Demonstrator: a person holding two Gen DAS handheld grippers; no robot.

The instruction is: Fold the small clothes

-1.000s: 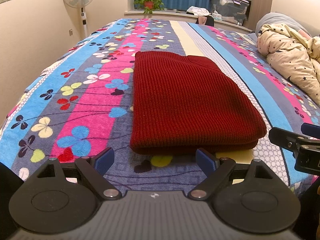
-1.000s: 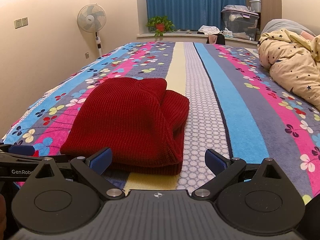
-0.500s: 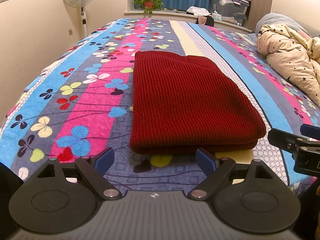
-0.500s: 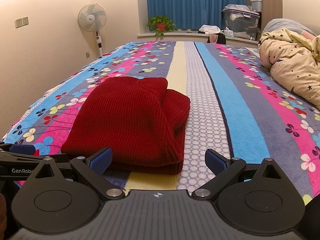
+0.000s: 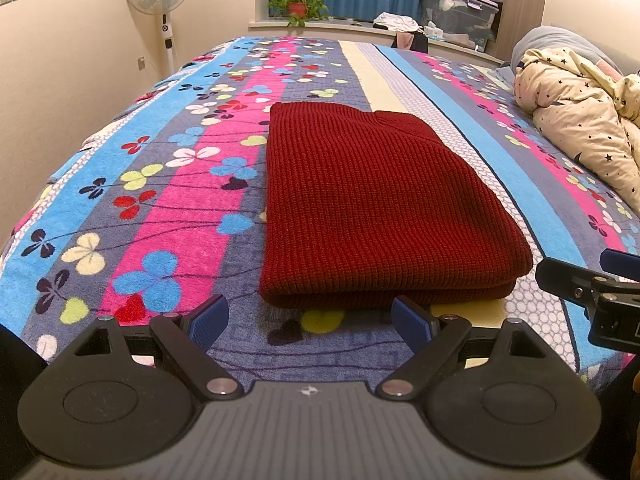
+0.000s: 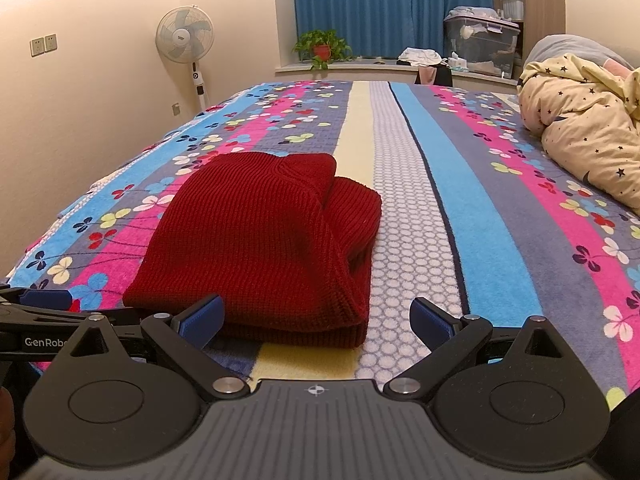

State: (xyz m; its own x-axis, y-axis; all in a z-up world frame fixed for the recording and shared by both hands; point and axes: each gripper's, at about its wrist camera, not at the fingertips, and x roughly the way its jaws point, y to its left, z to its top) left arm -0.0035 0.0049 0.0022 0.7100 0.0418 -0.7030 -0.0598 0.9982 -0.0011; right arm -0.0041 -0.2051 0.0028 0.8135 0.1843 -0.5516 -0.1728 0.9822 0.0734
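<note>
A dark red knitted garment lies folded into a thick rectangle on the bed, resting across the grey and cream stripes of the flowered, striped blanket, its doubled edge facing the cameras. The left gripper hovers low just in front of that near edge, its blue-padded fingers spread wide apart and holding nothing. The right gripper sits beside it, facing the garment's near right corner, its fingers likewise wide apart and empty; its left pad is just at the fabric's edge, though contact cannot be told. A star-printed quilt is bunched at the right side of the bed. A standing fan stands by the left wall, and a potted plant sits on the windowsill before blue curtains.
</note>
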